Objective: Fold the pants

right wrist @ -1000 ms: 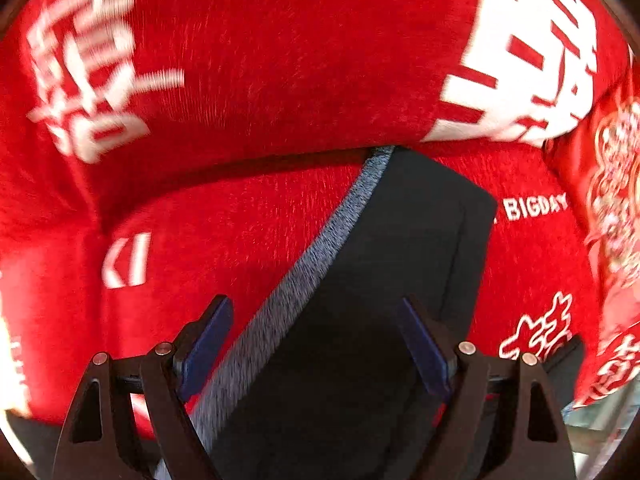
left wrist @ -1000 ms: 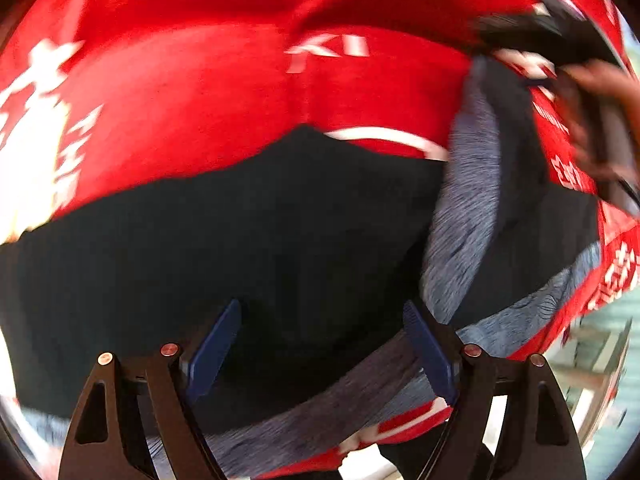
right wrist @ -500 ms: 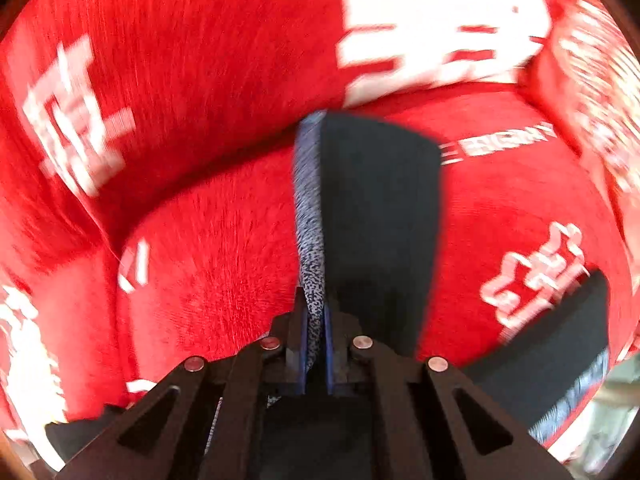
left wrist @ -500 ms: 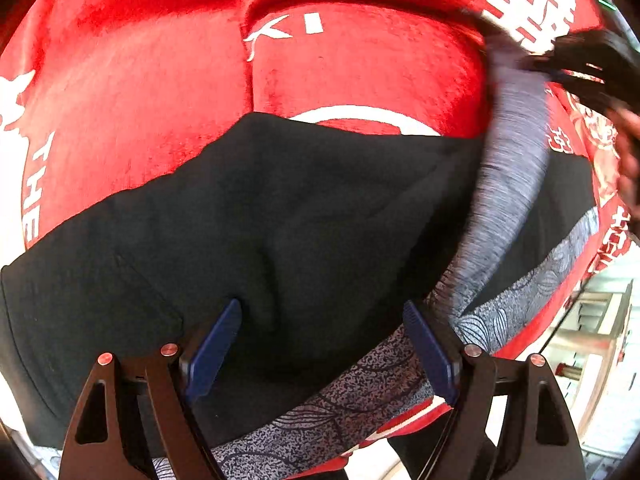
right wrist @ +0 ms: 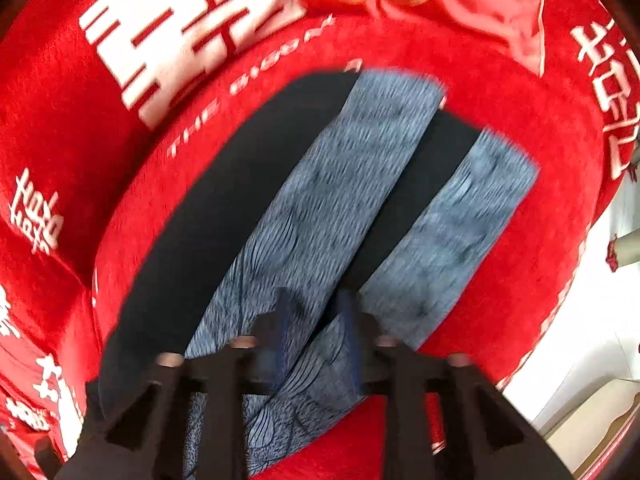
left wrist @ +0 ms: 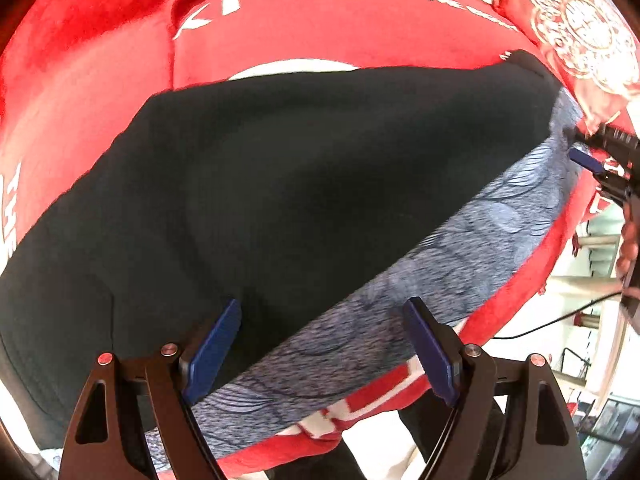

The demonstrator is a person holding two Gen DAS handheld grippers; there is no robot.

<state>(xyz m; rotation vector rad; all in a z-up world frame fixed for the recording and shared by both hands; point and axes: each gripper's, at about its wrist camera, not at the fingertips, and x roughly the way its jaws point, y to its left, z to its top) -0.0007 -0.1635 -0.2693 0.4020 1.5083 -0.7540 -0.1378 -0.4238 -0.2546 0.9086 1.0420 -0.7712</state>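
Black pants (left wrist: 304,184) with a grey patterned side stripe (left wrist: 472,240) lie on a red printed cover (left wrist: 96,80). My left gripper (left wrist: 322,354) hovers open over the pants' near edge, nothing between its pads. In the blurred right wrist view the pants (right wrist: 224,216) show two grey stripes (right wrist: 344,184) side by side, one leg laid over the other. My right gripper (right wrist: 314,320) is opening its jaws just above the grey fabric; cloth lies between the pads but they do not press on it. The right gripper (left wrist: 592,160) also shows at the left wrist view's right edge.
The red cover (right wrist: 520,280) with white lettering (right wrist: 180,24) spreads under the pants; its edge falls off at the right toward a pale floor (right wrist: 580,320). A person's hand (left wrist: 628,252) and a black cable (left wrist: 552,320) sit at the right edge.
The right gripper closed on the grey stripe edge, swept it across to the right, and its jaws have now parted. The lifted leg now lies flat. The left gripper shifted sideways, still open.
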